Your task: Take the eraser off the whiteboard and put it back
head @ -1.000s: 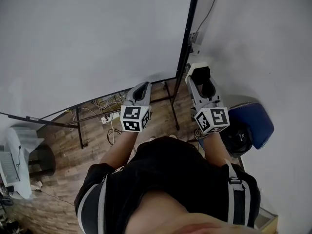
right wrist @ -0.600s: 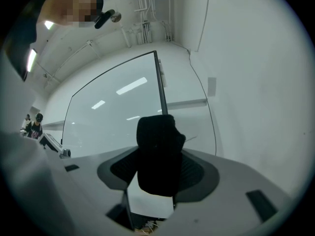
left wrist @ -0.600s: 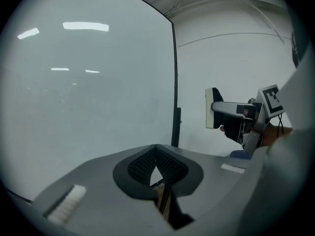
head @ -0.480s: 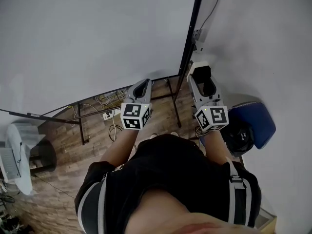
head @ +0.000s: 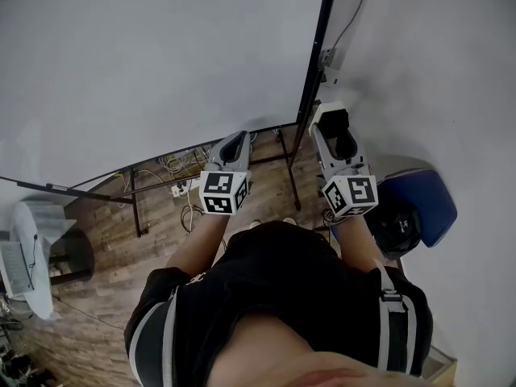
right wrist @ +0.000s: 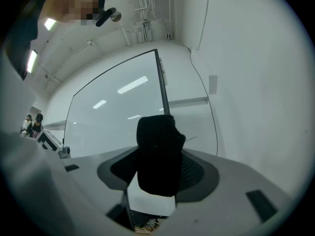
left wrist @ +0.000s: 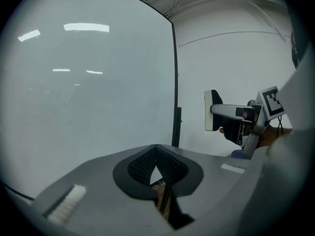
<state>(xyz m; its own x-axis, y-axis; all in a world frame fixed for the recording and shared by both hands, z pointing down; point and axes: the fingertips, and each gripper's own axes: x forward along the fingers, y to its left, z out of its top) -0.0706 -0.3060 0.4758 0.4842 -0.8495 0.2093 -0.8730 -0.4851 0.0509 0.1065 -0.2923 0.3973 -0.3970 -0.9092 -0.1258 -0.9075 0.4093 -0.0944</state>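
Note:
The eraser (head: 339, 131) has a black back and a white felt face. My right gripper (head: 332, 127) is shut on it and holds it off the whiteboard (head: 153, 63), near the board's black right edge (head: 316, 63). In the right gripper view the eraser (right wrist: 157, 154) fills the space between the jaws, with the whiteboard (right wrist: 115, 119) behind it. In the left gripper view the eraser (left wrist: 210, 111) shows at the right, its felt face turned toward the board (left wrist: 83, 92). My left gripper (head: 235, 147) points at the board with its jaws together on nothing; its tips (left wrist: 156, 156) meet.
The board's black stand legs (head: 286, 176) and a tangle of cables (head: 173, 170) are on the wooden floor below. A blue seat (head: 425, 204) and a black round object (head: 395, 228) sit at the right by the white wall (head: 435, 71). A white table (head: 32, 252) is at the left.

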